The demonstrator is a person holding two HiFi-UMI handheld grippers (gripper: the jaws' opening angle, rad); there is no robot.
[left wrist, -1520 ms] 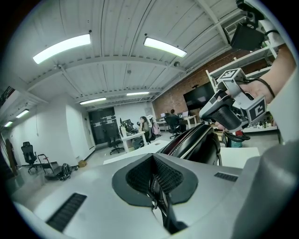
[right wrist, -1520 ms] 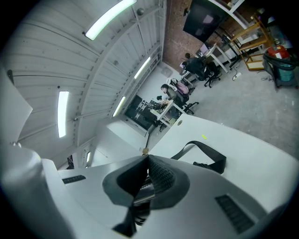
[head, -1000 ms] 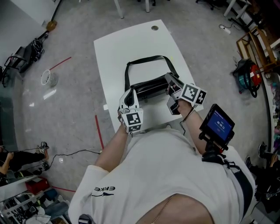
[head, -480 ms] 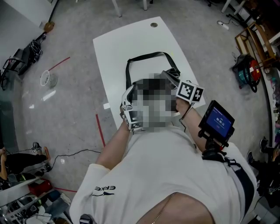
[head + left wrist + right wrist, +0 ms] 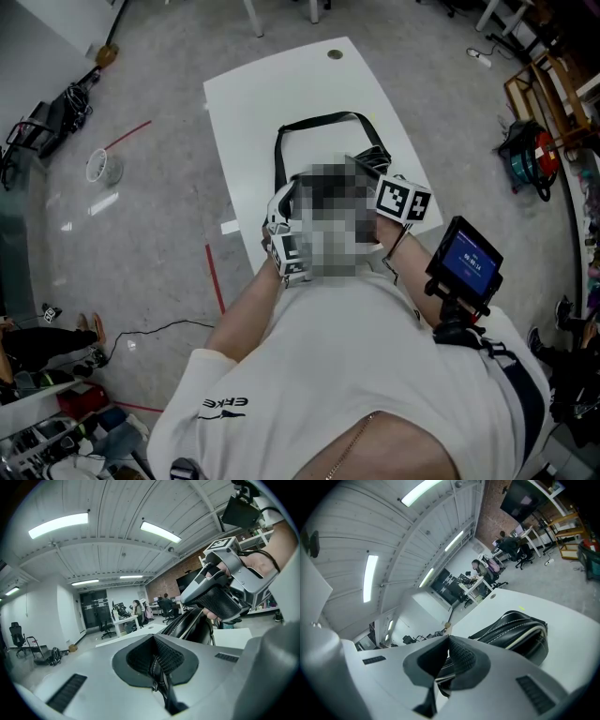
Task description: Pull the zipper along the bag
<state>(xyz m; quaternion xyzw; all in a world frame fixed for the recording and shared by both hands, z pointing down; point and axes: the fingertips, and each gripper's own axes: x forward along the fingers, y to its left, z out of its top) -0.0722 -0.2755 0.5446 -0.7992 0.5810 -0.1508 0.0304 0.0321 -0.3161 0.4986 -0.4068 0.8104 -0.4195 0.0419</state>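
The black leather bag (image 5: 513,630) lies crosswise on the white bench (image 5: 272,94), strap pointing away; the left hand-held gripper (image 5: 157,663) and the right hand-held gripper (image 5: 449,660) each pinch one end of it.

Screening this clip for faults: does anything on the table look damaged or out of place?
Nothing stands out. The bag lies undamaged on the table, with the left gripper and right gripper each shut on it.

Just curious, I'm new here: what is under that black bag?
Only the white table shows under the black bag. The patch directly beneath it is covered, so anything flat there can't be seen.
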